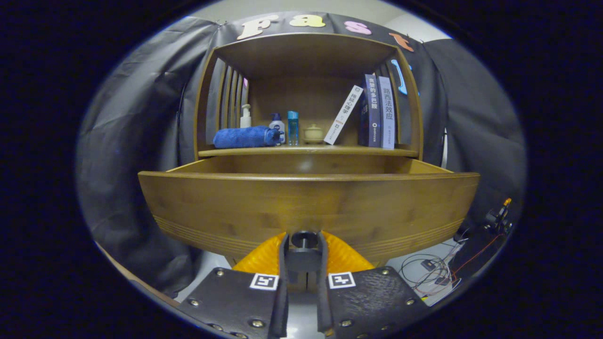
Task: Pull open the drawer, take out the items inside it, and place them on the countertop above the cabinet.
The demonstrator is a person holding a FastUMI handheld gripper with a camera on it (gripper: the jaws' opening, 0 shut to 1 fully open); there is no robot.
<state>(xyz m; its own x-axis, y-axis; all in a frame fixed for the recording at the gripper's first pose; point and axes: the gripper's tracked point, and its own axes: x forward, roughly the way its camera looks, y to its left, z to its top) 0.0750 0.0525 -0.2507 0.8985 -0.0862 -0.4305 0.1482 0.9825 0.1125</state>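
Gripper view: claw [304,246] clamps the knob [304,239] below the drawer [308,207] front; pull straight back, level, avoiding slipping.

a staged test booth: wooden cabinet [308,94] against black cloth [136,141], loose cables [431,270] on the floor.

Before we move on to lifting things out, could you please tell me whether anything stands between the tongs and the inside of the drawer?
Yes: the drawer's front panel. The tongs are shut on the knob low on that panel, which rises ahead of them and hides the drawer's inside.
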